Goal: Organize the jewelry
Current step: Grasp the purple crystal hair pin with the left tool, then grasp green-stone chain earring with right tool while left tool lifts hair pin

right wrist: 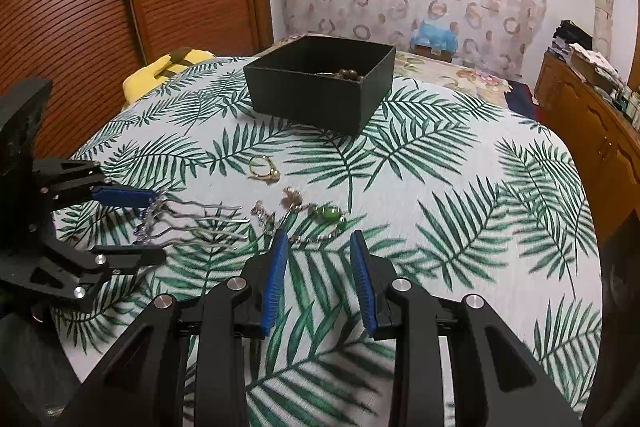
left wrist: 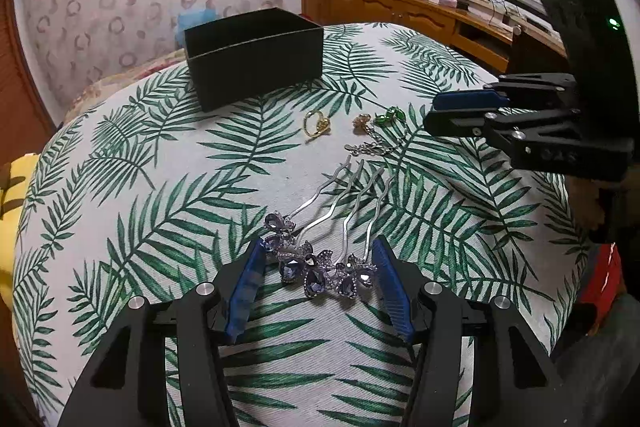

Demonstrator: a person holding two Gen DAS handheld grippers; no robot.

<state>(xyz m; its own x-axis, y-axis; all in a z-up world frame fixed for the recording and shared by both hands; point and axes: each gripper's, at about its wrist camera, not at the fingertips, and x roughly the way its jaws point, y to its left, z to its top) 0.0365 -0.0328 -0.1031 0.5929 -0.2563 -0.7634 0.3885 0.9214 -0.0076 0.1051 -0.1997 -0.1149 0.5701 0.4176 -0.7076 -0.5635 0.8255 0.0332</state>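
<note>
Jewelry lies mostly loose on the leaf-print tabletop (left wrist: pixel 120 227), so the sorting looks only partly done. A black box (right wrist: pixel 320 95) stands open at the far side, and from the right wrist view it holds some dark beads (right wrist: pixel 350 74) and little else that can be made out.

Left out are a jeweled hair comb (left wrist: pixel 320 267), a gold ring (left wrist: pixel 316 125), a green-stone piece (right wrist: pixel 330 215) and a thin chain (left wrist: pixel 370 147) tangled beside it, all well apart from the box.

The left gripper (left wrist: pixel 320 275) has its fingers half open around the comb's blue-stone head. The left finger's pad sits right at the stones, and the right one looks just beside them, so a firm hold is not yet certain.

The right gripper (right wrist: pixel 318 267) holds nothing. Its fingers stand narrowly apart, hanging just short of the green-stone piece and chain.

By my reading, the comb goes into the box next, then the three small pieces.
</note>
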